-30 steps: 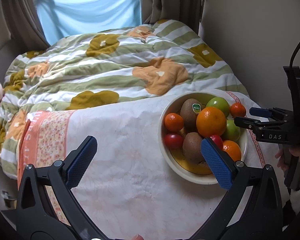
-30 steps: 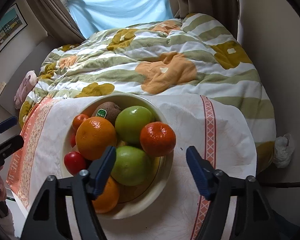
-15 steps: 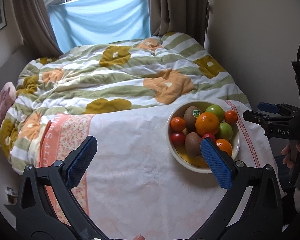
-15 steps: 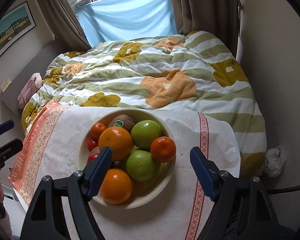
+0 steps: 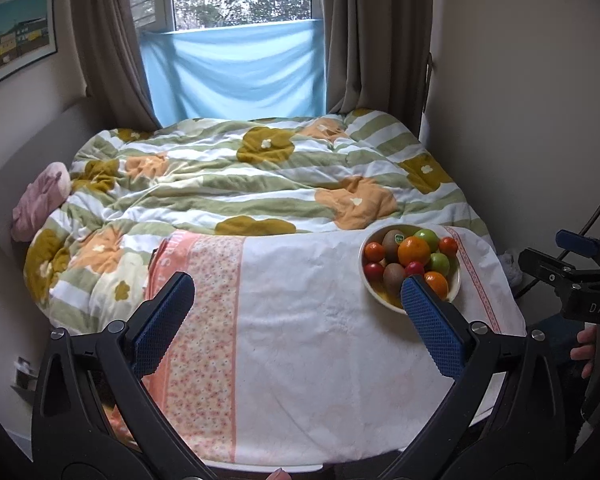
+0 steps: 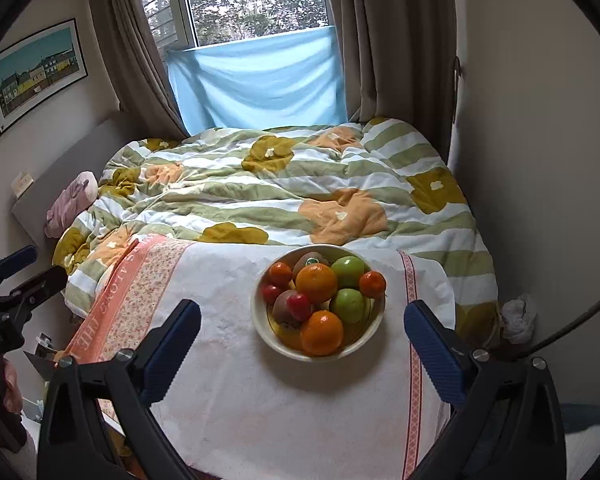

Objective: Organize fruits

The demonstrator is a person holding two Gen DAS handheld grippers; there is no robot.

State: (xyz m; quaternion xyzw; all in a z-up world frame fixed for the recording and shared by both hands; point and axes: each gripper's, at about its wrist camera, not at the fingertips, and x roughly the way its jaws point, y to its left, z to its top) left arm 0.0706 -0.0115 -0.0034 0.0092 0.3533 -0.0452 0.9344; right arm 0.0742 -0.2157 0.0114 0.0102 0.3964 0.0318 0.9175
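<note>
Cream round ceramic bowl (image 6: 366, 334) sits on the white towel with orange floral border (image 6: 236, 400), spread over the foot of a bed – bowl is toward the towel's right end, near the thin red patterned stripe. Bowl is piled with fruit: large orange (image 6: 316, 283) at centre top, second orange (image 6: 322, 332) at the near rim, two green apples (image 6: 350, 304) on the right side, small tangerine (image 6: 373, 283) at the right rim, another small tangerine (image 6: 281, 273) at the left, brown kiwi with green sticker (image 6: 311, 260) at the back, second brown kiwi (image 5: 393, 275) lower left, small red fruits (image 6: 299, 306) beside it. All fruit is inside the bowl, none on the towel.

Right gripper (image 6: 302, 346) – blue-padded jaws spread wide, they have just been opening, nothing pinched; in its own view the bowl shows between the two pads but well beyond them, no contact. Left gripper (image 5: 298, 312) – jaws also spread wide, empty, over the bare white middle of the towel; its right pad overlaps the bowl's near rim in view only.

Behind the towel: green-striped quilt with orange and mustard flowers (image 6: 284, 188), pink soft toy (image 6: 70, 204) at the left edge, light blue cloth (image 6: 256, 84) hung across the lower window, brown curtains (image 6: 384, 40), framed picture (image 6: 36, 72) on the left wall
</note>
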